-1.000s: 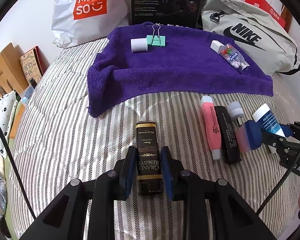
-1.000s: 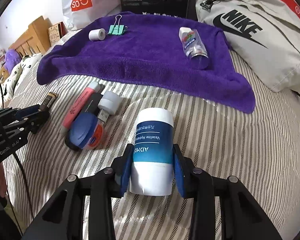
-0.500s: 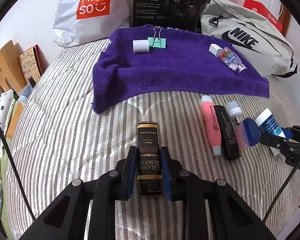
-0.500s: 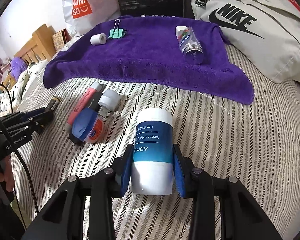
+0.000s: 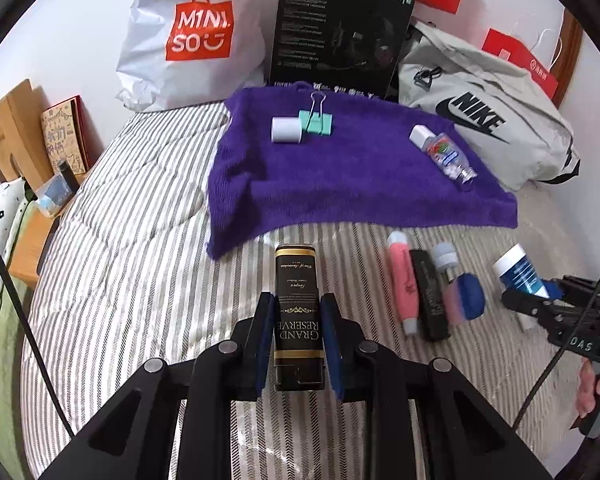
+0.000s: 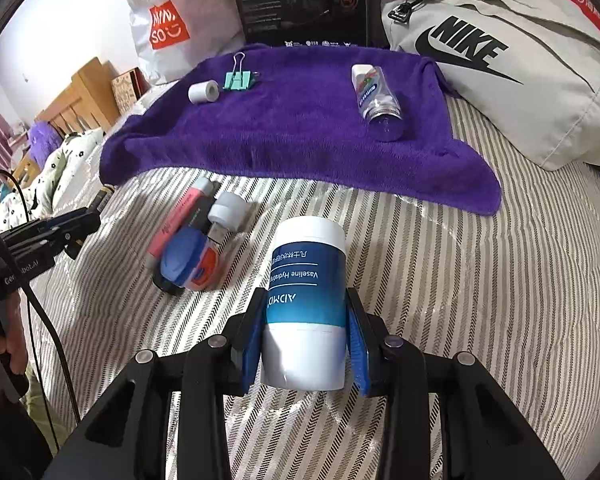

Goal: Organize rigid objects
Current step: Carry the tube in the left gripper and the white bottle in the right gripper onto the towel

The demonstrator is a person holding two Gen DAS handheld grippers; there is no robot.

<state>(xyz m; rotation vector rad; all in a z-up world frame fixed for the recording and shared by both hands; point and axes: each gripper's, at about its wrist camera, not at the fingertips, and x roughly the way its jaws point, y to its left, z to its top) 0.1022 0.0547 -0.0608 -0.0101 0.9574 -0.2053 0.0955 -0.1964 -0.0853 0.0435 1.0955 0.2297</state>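
My left gripper (image 5: 298,344) is shut on a black and gold box (image 5: 299,312) labelled Grand Reserve, held just above the striped bedcover. My right gripper (image 6: 306,332) is shut on a blue and white Vaseline tube (image 6: 306,300), cap pointing away. A purple towel (image 5: 360,176) lies farther back with a white roll (image 5: 286,130), a green binder clip (image 5: 316,120) and a small clear bottle (image 5: 444,156) on it. Between the grippers lie a pink tube (image 5: 402,284), a black stick (image 5: 430,296), a blue and orange item (image 6: 188,260) and a white-capped piece (image 6: 230,212).
A Miniso bag (image 5: 192,36), a black carton (image 5: 340,28) and a grey Nike bag (image 5: 484,120) stand behind the towel. A wooden headboard (image 5: 8,128) and pillows lie at the left. A hand (image 5: 596,384) holds the right gripper's handle.
The left gripper has risen with the black and gold box, so the bed and towel look farther away. The right gripper keeps its hold on the tube and has tilted slightly.
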